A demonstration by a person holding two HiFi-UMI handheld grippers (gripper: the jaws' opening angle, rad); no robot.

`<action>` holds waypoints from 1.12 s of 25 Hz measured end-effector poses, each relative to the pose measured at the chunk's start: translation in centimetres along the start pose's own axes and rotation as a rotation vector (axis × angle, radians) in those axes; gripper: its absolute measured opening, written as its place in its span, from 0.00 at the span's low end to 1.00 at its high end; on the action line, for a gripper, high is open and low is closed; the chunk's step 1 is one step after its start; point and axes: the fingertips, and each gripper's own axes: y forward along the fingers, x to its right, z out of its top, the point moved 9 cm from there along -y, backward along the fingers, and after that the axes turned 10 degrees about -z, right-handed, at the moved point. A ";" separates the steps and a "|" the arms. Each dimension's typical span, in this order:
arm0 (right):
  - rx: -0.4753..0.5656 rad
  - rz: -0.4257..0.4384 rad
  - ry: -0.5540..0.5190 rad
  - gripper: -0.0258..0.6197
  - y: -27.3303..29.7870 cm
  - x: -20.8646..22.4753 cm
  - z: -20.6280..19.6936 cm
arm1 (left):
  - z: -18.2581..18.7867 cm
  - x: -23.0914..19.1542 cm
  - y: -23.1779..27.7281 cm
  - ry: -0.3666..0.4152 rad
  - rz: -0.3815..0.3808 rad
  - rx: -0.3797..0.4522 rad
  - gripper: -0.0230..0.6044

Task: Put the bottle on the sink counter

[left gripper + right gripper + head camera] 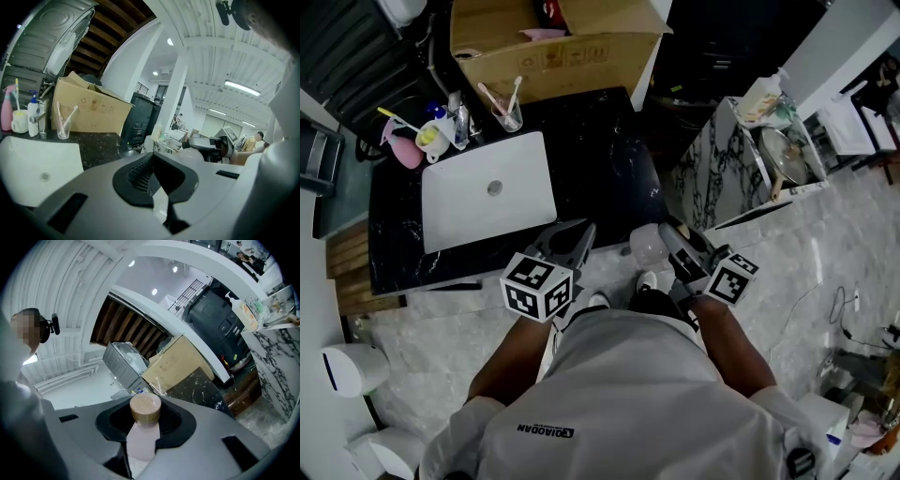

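while the bottle [142,439] is clenched in the right gripper [668,236], it should be set upright on the sink counter [605,159].

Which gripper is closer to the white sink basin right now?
Left. The left gripper hovers just off the sink basin's near right corner; the right gripper, holding the bottle, sits farther off to the right.

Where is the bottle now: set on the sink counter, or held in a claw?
Held. The right claw is shut on the bottle, cap on; the head view shows it not resting on the black counter.
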 end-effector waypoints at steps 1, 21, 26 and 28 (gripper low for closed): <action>-0.001 -0.002 -0.006 0.25 0.1 0.0 0.1 | 0.0 0.0 0.0 0.001 -0.001 -0.001 0.06; -0.060 0.074 -0.217 0.25 5.9 2.7 5.1 | 1.9 -1.9 2.4 -0.008 0.106 0.033 0.06; -0.081 0.078 -0.290 0.25 8.2 3.6 7.2 | 2.6 -2.7 3.9 -0.014 0.136 0.045 0.06; -0.095 0.074 -0.320 0.25 9.4 4.3 7.7 | 2.9 -3.2 4.3 -0.015 0.152 0.050 0.06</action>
